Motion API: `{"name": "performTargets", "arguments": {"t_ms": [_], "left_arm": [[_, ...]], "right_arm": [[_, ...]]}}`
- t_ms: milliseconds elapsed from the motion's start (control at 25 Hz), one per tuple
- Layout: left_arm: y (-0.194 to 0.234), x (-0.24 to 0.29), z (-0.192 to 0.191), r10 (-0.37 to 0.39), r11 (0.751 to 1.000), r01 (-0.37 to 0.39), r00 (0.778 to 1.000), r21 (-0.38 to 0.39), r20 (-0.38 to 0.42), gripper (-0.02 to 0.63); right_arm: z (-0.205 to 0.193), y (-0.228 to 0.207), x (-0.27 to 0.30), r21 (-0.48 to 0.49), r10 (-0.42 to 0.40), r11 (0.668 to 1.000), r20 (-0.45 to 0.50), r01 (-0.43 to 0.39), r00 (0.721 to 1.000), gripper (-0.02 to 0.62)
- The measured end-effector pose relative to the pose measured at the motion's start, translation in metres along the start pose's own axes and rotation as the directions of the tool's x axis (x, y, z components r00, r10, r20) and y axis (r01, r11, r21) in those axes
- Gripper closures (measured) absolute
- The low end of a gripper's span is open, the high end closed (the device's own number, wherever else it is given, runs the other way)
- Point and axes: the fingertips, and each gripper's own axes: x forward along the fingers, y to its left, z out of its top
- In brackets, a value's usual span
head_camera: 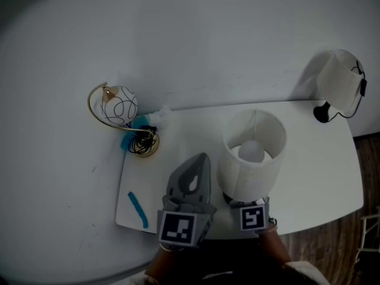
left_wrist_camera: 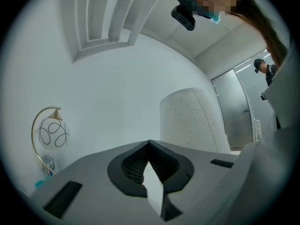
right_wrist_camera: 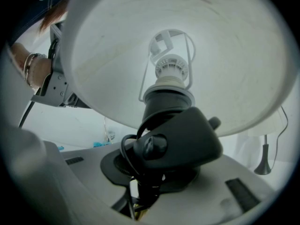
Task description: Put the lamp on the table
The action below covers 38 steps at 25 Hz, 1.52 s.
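Head view: the white-shaded lamp (head_camera: 252, 159) stands upright over the counter's (head_camera: 320, 177) near edge, with the left tool (head_camera: 200, 159) just beside it. Left gripper view: that tool's jaws meet on nothing, and a globe lamp (left_wrist_camera: 53, 134) stands far left. Only the right gripper view shows the right tool (right_wrist_camera: 152, 175) clamped on the lamp's dark stem.

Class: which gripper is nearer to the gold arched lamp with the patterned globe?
Left. The left gripper sits shut and empty to the right of the gold arched lamp, apart from it. The right gripper is farther right, clamped on the white-shaded lamp.
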Motion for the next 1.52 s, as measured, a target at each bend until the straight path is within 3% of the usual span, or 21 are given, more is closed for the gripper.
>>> {"name": "performTargets", "arguments": {"t_ms": [1520], "left_arm": [[-0.012,0.004,-0.003,-0.020,1.000,0.020,1.000,-0.004,-0.006,0.607]], "right_arm": [[-0.010,0.002,-0.004,0.007,-0.003,1.000,-0.004,0.003,1.000,0.489]]}}
